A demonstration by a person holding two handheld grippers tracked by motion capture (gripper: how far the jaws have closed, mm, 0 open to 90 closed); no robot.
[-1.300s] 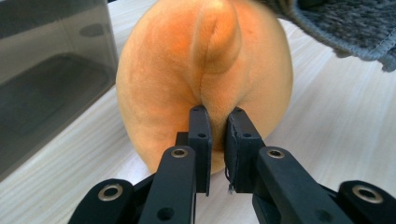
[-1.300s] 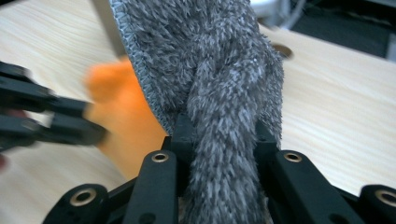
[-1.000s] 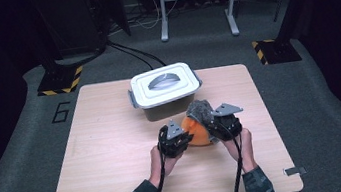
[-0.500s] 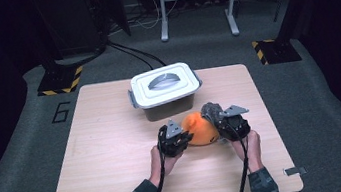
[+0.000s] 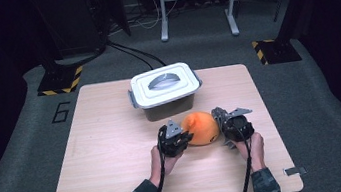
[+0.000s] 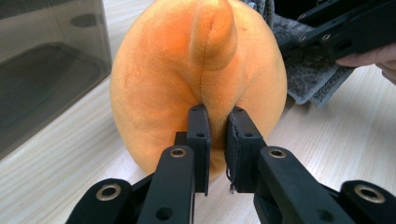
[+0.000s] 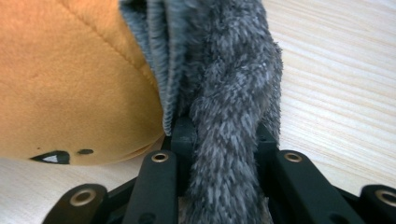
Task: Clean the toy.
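— How do your two grippers stand?

— Your left gripper (image 6: 215, 140) has its jaws drawn nearly together, pinching a fold of the orange plush toy (image 6: 196, 79) low down, under the small nub that sticks up from it. Your right gripper (image 7: 219, 140) is closed on the toy's grey furry part (image 7: 229, 93), which fills the gap between its jaws.

— Where is the toy?

— It rests on the table (image 5: 113, 134) right between your two grippers, touching both: your left gripper (image 5: 174, 138) on one side, your right gripper (image 5: 233, 125) on the other. The grey fur lies on the right gripper's side.

— Anything near them?

— Just beyond the left gripper and the toy (image 5: 201, 128) stands a box (image 5: 165, 94) with a white lid shut on it and a grey handle on top. Its dark wall rises close beside the toy in your left gripper view. You cannot tell what it holds.
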